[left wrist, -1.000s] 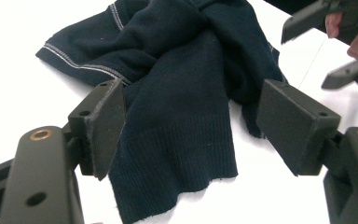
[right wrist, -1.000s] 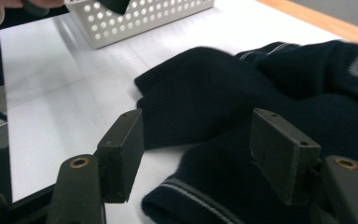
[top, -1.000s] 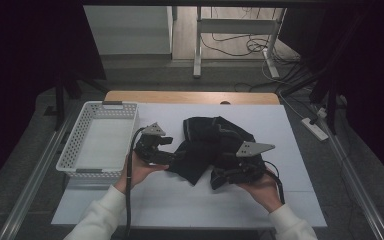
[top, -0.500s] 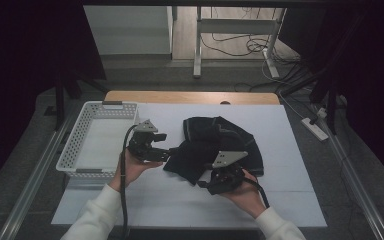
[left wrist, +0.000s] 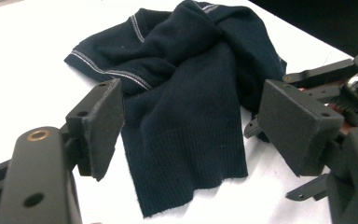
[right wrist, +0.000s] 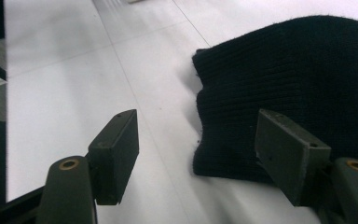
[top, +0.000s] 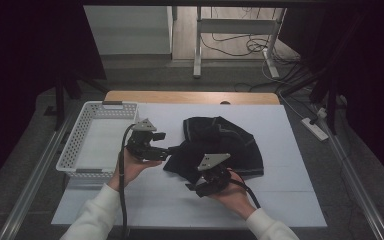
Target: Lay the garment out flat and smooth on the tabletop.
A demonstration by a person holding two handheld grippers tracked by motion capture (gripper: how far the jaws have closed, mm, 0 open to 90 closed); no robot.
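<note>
At the left of the white table stands a white plastic basket, rectangular, its walls a lattice of small holes, with a dark grip on its far rim. Just right of it the left gripper, black and angular with a grey three-cornered plate on top, points toward the dark navy knitted sweater that lies crumpled near the middle of the table; its jaws stand released, the flat black pads apart and holding nothing, with a ribbed cuff of the sweater lying on the table between and beyond them. The knit is soft, fine-ribbed at the hem, with pale stitching along one edge. The folds hide much of the garment's shape. Farther right, the right gripper hovers at the sweater's near edge; its jaws have just been opening and are now wide, one pad over bare table, the other over the ribbed edge; whether it touches the cloth is hard to make out.
</note>
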